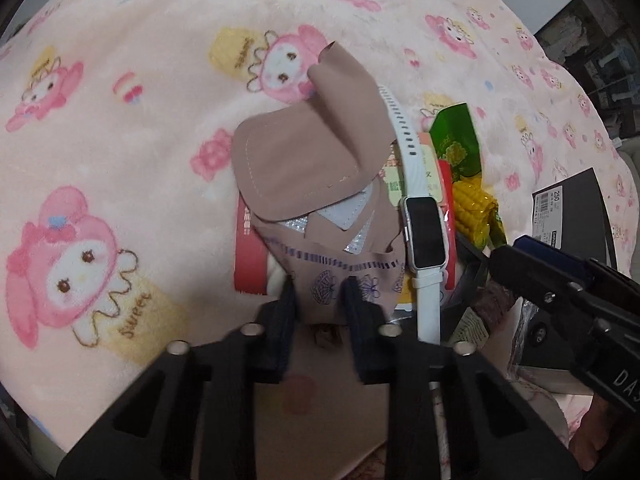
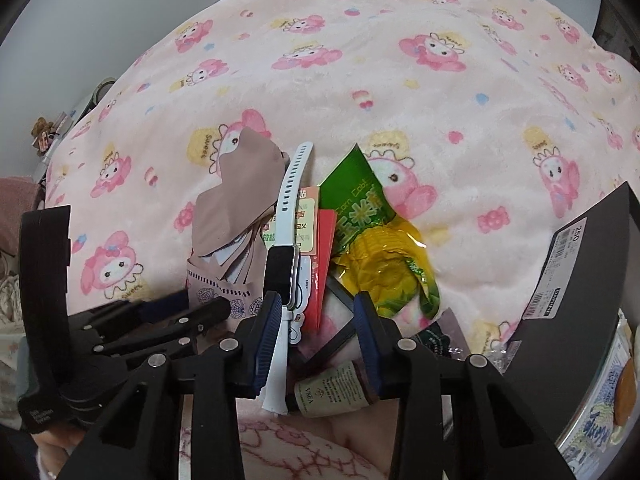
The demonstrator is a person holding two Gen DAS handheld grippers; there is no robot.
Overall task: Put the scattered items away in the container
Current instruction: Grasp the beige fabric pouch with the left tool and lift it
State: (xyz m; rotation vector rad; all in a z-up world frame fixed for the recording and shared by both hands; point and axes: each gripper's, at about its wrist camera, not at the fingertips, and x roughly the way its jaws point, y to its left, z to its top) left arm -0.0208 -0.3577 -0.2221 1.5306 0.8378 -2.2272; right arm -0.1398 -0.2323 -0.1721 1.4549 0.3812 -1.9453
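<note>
The brown cloth pouch [image 1: 304, 160] covers most of the red packet [image 1: 250, 256] under it. The white watch [image 1: 424, 232] strap runs down behind the left gripper [image 1: 320, 292]. The black box [image 2: 580, 280] is cut off at the right edge. Words on the small brown bottle [image 2: 332, 394] are too tiny to read.

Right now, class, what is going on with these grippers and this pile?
A person works two hand-held grippers over a heap of small items on a pink cartoon-print fleece blanket. The left gripper has shut on the edge of a tan printed foil packet. The right gripper straddles the white-strapped smartwatch and a red card, not yet pinching. A black box waits at the right.
</note>
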